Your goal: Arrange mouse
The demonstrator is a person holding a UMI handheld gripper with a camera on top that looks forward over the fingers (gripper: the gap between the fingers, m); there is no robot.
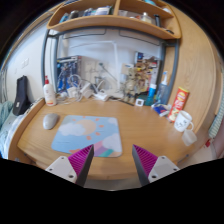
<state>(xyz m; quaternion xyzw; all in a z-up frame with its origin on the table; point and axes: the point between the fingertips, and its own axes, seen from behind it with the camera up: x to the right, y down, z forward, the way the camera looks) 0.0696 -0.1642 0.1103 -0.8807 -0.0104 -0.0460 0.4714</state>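
Wooden desk (120, 165), mouse (50, 121) left of mousepad (88, 135), open tool (108, 160) near front edge.

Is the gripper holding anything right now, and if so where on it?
Nothing is held. The gripper is open and empty above the desk's near edge; the mouse lies beyond its fingers, beside the mouse pad.

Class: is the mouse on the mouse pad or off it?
Off. The mouse lies on the desk beside the mouse pad; the open gripper holds nothing.

Mouse (50, 121) grey. Mat (88, 135) pastel blue/pink/white patches. Worktop (140, 118) light wood. Hand-held gripper (113, 160) pads magenta. Mug (184, 122) white. Can (181, 99) red/orange. Bottle (48, 93) white, red cap.
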